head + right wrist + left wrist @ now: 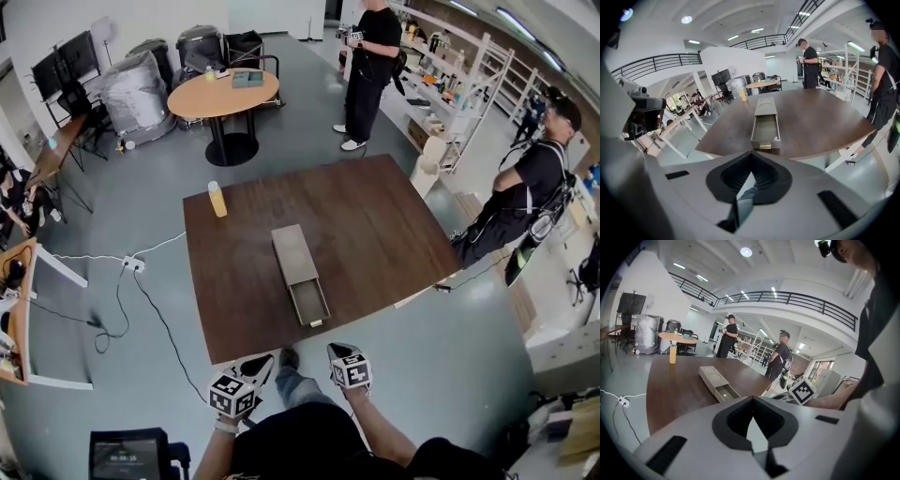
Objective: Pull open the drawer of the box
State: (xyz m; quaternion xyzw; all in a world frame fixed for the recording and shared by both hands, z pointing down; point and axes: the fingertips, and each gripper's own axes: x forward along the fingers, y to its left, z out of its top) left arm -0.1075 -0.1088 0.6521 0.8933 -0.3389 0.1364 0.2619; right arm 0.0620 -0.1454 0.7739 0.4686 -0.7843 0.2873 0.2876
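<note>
Nearest, held off the table's near edge, the left gripper (251, 368) and the right gripper (342, 355) each have their jaws pressed together, gripping nothing. Just beyond, at the middle of the dark brown table (394, 234), a long, narrow grey box (292, 251) lies lengthwise. Its drawer (307, 300) is slid out toward the person, with a small brass-coloured pull (316, 322) on its front and its grey floor showing. Farther back on the left stands a bottle (217, 199) holding orange liquid.

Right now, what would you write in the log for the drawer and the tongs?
drawer: pulled open | box: on table | left tongs: shut, empty | right tongs: shut, empty
</note>
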